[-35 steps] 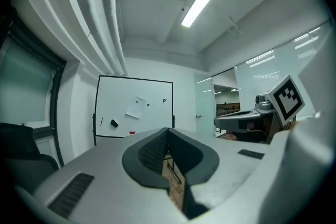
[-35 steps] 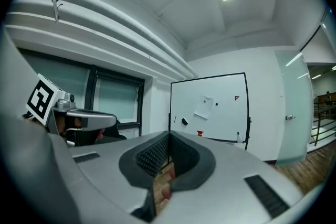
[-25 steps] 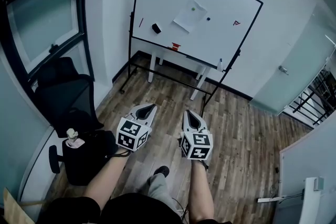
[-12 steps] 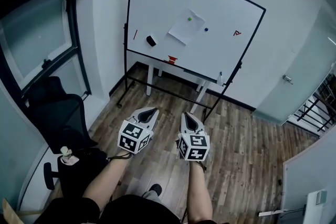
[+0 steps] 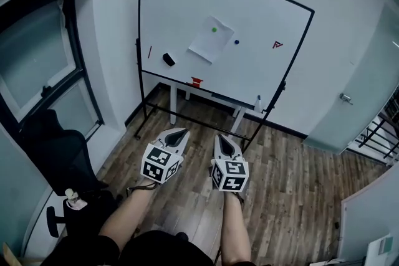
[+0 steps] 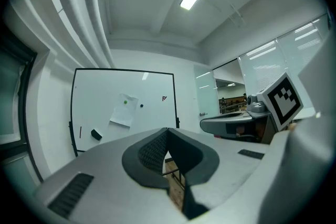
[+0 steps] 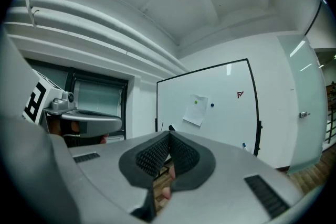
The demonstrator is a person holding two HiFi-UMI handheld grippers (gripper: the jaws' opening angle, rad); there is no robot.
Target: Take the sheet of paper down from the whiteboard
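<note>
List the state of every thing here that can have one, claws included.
White sheet of paper: up on the white framed whiteboard, tilted, not yet taken down.
Green round magnet: on the paper near its top, pinning it.
Blue round magnet: on bare board beside the paper, pinning nothing.
Black eraser: stuck to the board.
Left claw: shut, empty.
Right claw: shut, empty.

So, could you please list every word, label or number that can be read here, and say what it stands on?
None reads for certain.
Red mark on the whiteboard, right of the sheet of paper: too small to read.
Sheet of paper: looks blank.
Cubes on the left gripper and right gripper: square patterns, no words.
</note>
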